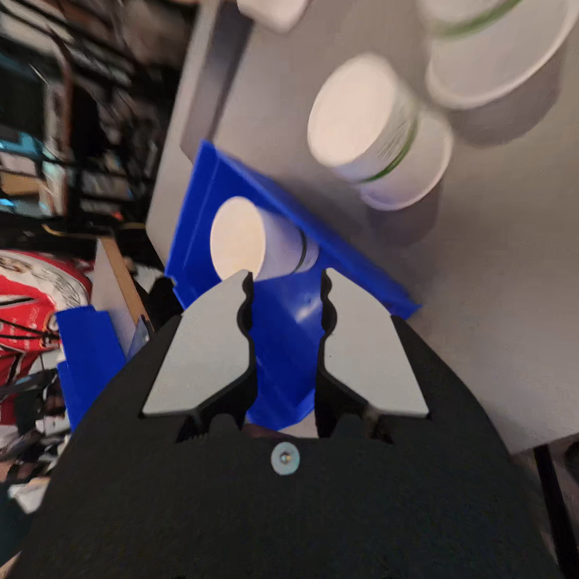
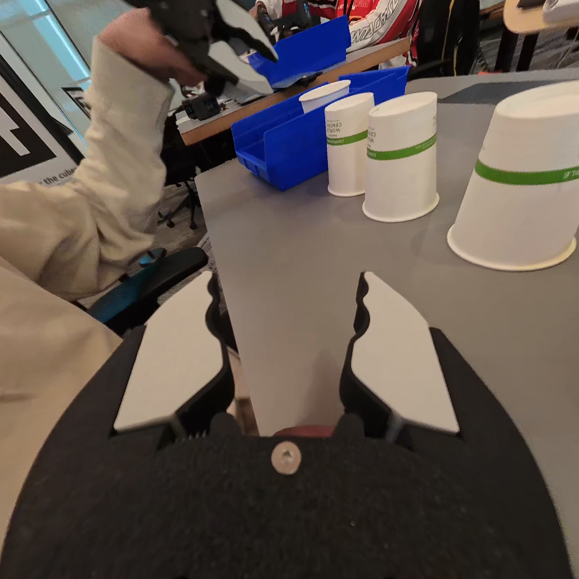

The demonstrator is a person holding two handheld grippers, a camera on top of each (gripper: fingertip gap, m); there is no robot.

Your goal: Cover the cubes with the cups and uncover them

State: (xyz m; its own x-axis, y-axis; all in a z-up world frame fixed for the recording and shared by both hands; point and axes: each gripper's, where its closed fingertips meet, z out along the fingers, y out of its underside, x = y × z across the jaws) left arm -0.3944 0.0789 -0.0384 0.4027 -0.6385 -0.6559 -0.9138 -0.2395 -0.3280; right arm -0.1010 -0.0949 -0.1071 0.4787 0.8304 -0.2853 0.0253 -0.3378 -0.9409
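Observation:
No cubes show in either view. Several white paper cups with green bands stand upside down. One cup (image 1: 238, 238) (image 2: 326, 95) sits inside a blue bin (image 1: 282, 344) (image 2: 282, 150). Two slim cups (image 2: 347, 144) (image 2: 401, 156) and a large cup (image 2: 517, 188) stand on the grey table (image 2: 297, 250). My left gripper (image 1: 286, 279) is open and empty above the bin, its tips just short of the cup in it. It also shows raised at the top left of the right wrist view (image 2: 274, 75). My right gripper (image 2: 286, 279) is open and empty over bare table near the left edge.
A second blue bin (image 2: 307, 50) sits on a wooden desk behind. A person in a red and white jacket (image 2: 376, 18) is at the back. The cream sleeve (image 2: 109, 156) of the arm that holds the left gripper and a chair armrest (image 2: 150, 282) lie left of the table edge.

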